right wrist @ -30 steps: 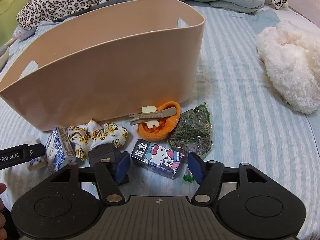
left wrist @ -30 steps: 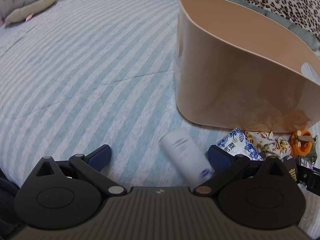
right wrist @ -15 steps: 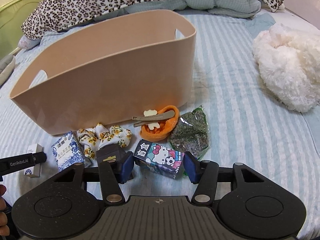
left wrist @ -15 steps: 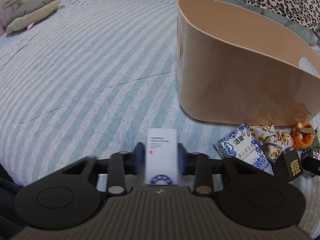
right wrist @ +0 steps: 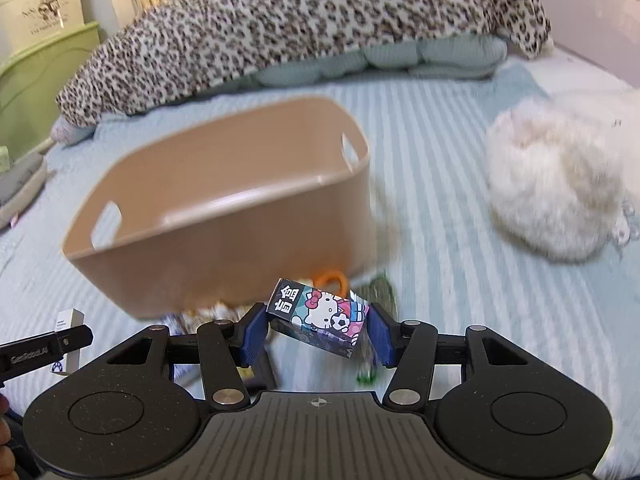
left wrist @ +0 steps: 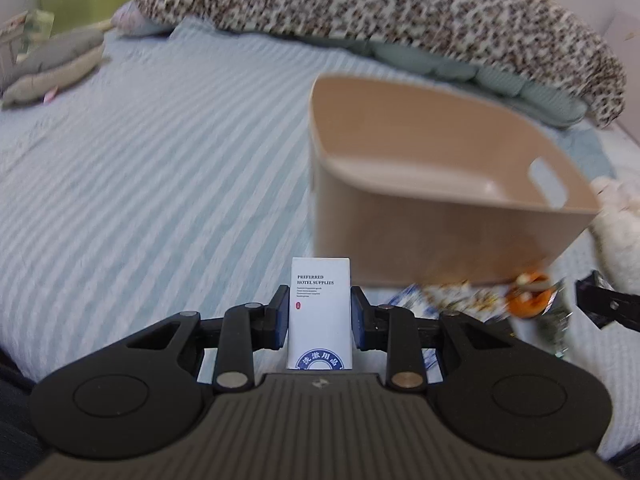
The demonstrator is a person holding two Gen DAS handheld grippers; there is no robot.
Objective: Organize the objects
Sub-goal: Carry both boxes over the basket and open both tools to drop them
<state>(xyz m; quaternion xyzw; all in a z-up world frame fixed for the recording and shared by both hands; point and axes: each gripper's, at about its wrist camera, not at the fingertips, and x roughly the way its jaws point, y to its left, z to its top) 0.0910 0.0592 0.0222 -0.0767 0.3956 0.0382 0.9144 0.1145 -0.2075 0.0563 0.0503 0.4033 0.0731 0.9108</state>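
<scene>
My left gripper (left wrist: pixel 319 318) has its jaws closed on a white box (left wrist: pixel 320 312), held upright in front of the tan bin's (left wrist: pixel 420 236) near wall, and my right gripper (right wrist: pixel 316 330) has its jaws clamped on a tilted cartoon box (right wrist: pixel 320 316), also just in front of the bin. An orange scrunchie (left wrist: pixel 528 294) and blurred small items lie along the bin's base on the striped bed (left wrist: pixel 160 168), between my grippers and the bin. Only the right view shows the white fluffy toy (right wrist: pixel 560 188) whole, well right of the bin; only the left shows the grey plush (left wrist: pixel 52 64), far left of it.
</scene>
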